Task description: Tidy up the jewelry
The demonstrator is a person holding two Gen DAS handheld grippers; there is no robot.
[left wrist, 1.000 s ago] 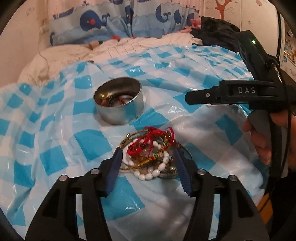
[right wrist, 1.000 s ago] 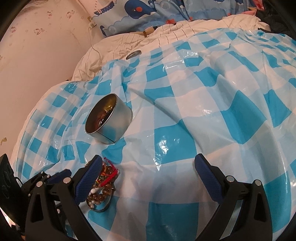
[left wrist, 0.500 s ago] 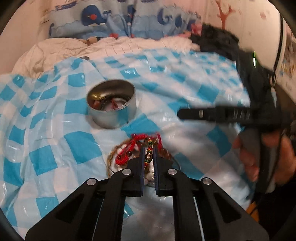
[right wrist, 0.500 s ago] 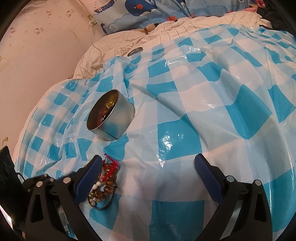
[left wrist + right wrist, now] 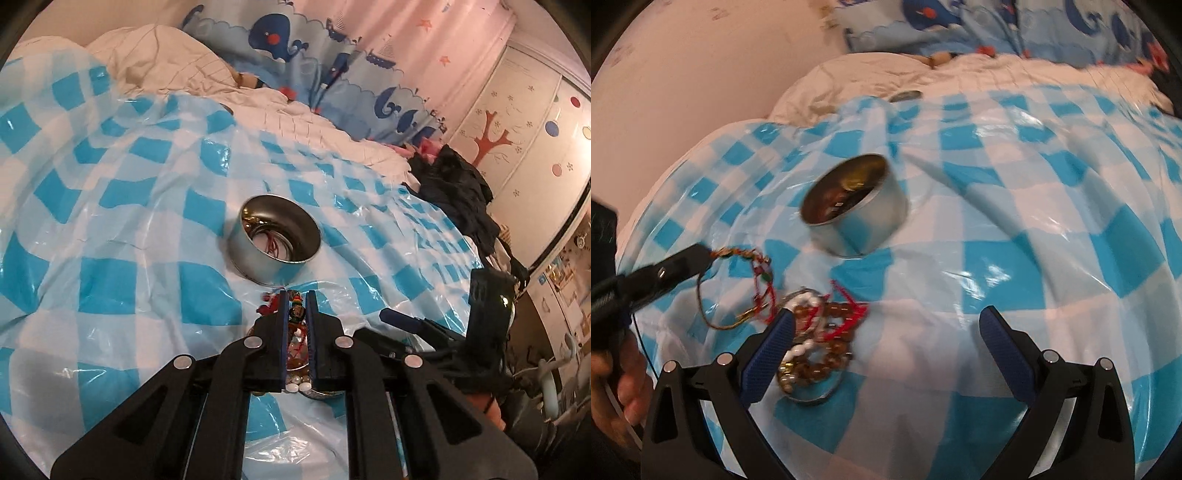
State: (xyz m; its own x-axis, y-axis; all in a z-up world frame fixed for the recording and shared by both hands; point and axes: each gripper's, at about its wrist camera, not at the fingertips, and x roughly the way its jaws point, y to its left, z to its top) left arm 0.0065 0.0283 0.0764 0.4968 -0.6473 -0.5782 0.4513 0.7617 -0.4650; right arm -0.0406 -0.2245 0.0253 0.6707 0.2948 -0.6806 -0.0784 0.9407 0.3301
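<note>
My left gripper (image 5: pixel 296 295) is shut on a braided cord bracelet (image 5: pixel 295 312) with coloured beads. In the right wrist view the left gripper (image 5: pixel 701 254) holds that bracelet (image 5: pixel 753 284) lifted off the cloth, its loop hanging down. A pile of bead bracelets (image 5: pixel 816 336) in brown, white and red lies on the blue checked cloth (image 5: pixel 997 236). A round metal tin (image 5: pixel 273 242) with jewelry inside stands just beyond; it also shows in the right wrist view (image 5: pixel 855 206). My right gripper (image 5: pixel 886 332) is open and empty, its left finger beside the pile.
A white quilt (image 5: pixel 155 59) and a whale-print pillow (image 5: pixel 332 62) lie behind the cloth. Dark clothing (image 5: pixel 454 192) is heaped at the far right. A small round lid (image 5: pixel 905 96) lies on the quilt.
My left gripper closed on the cord bracelet and lifted it from the pile toward the tin. My right gripper moved closer to the pile and stayed open.
</note>
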